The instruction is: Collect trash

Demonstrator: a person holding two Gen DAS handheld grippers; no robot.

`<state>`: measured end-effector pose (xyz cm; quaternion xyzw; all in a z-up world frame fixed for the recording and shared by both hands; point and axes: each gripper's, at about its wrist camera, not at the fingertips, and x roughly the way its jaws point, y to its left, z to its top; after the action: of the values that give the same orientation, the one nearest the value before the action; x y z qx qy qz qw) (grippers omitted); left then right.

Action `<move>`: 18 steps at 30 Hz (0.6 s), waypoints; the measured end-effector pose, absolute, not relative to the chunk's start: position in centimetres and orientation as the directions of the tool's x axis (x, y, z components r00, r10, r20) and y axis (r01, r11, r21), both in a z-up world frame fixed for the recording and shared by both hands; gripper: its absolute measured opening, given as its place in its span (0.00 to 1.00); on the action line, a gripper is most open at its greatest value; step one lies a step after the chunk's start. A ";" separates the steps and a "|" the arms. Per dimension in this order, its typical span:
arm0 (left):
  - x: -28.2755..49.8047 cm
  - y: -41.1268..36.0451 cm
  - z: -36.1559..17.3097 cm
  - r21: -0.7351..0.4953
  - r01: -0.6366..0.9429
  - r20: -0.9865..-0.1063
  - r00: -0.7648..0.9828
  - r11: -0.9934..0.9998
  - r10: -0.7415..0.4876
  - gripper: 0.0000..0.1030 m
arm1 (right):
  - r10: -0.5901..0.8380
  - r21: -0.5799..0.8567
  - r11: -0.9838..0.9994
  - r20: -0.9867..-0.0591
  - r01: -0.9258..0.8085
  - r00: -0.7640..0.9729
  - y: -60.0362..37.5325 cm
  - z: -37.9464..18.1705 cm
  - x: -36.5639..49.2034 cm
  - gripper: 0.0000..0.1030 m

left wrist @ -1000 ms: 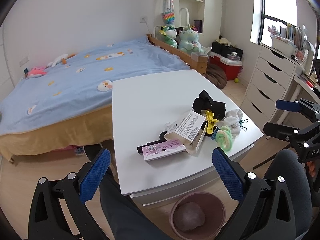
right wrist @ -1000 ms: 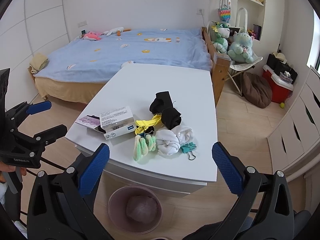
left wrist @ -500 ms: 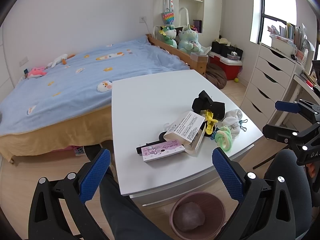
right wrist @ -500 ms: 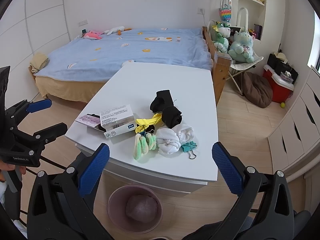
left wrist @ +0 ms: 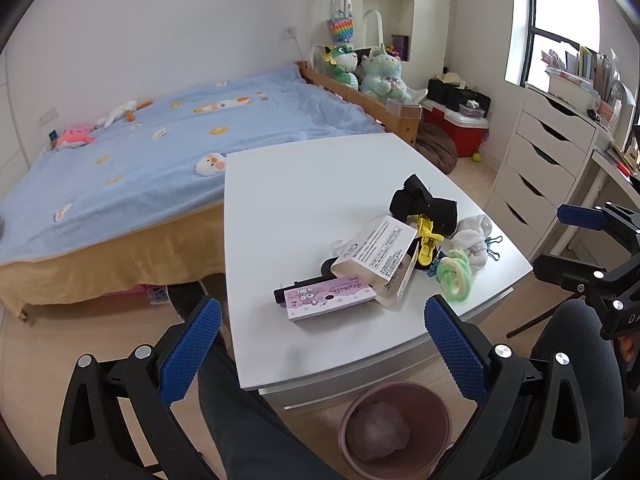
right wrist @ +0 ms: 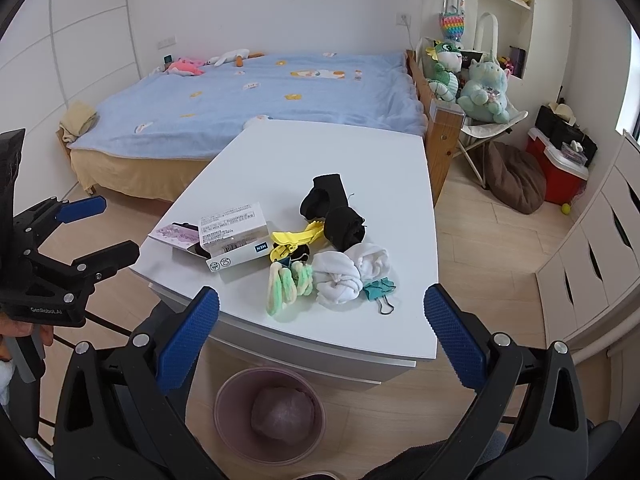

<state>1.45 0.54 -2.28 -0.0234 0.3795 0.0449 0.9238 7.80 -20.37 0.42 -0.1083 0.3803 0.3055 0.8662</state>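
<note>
Your left gripper (left wrist: pixel 318 346) hangs released, its blue pads spread wide and holding nothing, above the near left corner of the white table (left wrist: pixel 288 184). Your right gripper (right wrist: pixel 320 330) is likewise spread and empty, poised over the table's near edge; in the left wrist view it shows off the table's right side (left wrist: pixel 560 240).

The clutter sits in a cluster toward the near edge of the table. A white cardboard box (right wrist: pixel 234 236) with printed text lies tilted, its open flap resting over a pink patterned card packet (left wrist: pixel 330 298) nearest the left edge, with a black object partly hidden under both. Just beside the box lie a yellow plastic clip (right wrist: pixel 298 238) and two black rolled socks (right wrist: pixel 334 210) toward the middle of the table. Nearer the front edge sit a green-and-cream rolled sock pair (right wrist: pixel 286 286), touching a bundle of white socks (right wrist: pixel 348 274), and teal binder clips (right wrist: pixel 380 290) against the white bundle's right side.

On the floor, below the table's near edge, stands a mauve wastebasket (right wrist: pixel 224 400) holding a crumpled pale plastic bag (right wrist: pixel 282 410). Your dark trouser leg (left wrist: pixel 248 420) shows beside it.
</note>
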 end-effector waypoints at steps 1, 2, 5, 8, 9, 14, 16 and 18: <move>1.6 0.6 -2.5 -0.013 -0.104 -0.708 0.703 0.995 0.064 0.95 | 0.447 0.045 0.790 -0.726 -0.612 0.523 -20.4 0.4 7.8 0.97; 1.8 0.7 -2.6 -0.018 -0.106 -0.713 0.699 0.994 0.062 0.95 | 0.446 0.045 0.790 -0.727 -0.612 0.522 -20.4 0.3 7.8 0.97; 2.6 0.8 -3.3 -0.033 -0.115 -0.729 0.683 0.993 0.055 0.95 | 0.445 0.047 0.790 -0.730 -0.611 0.519 -20.5 0.2 7.9 0.97; 3.3 1.0 -4.1 -0.045 -0.123 -0.746 0.664 0.991 0.049 0.95 | 0.442 0.048 0.792 -0.733 -0.609 0.517 -20.6 0.1 8.0 0.97; 3.6 1.0 -4.3 -0.048 -0.127 -0.753 0.656 0.991 0.048 0.95 | 0.441 0.049 0.793 -0.734 -0.607 0.517 -20.7 0.1 8.1 0.97; 4.7 1.5 -5.6 -0.071 -0.147 -0.786 0.617 0.987 0.035 0.95 | 0.439 0.053 0.796 -0.737 -0.603 0.515 -20.9 0.0 8.2 0.97; 5.0 1.7 -5.8 -0.070 -0.159 -0.792 0.609 0.985 0.042 0.95 | 0.438 0.054 0.797 -0.738 -0.602 0.513 -21.0 -0.1 8.3 0.97; 5.2 1.7 -6.0 -0.069 -0.163 -0.795 0.604 0.984 0.045 0.95 | 0.437 0.056 0.797 -0.740 -0.601 0.511 -21.1 -0.2 8.4 0.97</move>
<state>5.16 1.72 -6.00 -0.0671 0.4410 0.0581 0.8931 8.36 -21.10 -0.21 -0.1045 0.3925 0.3007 0.8629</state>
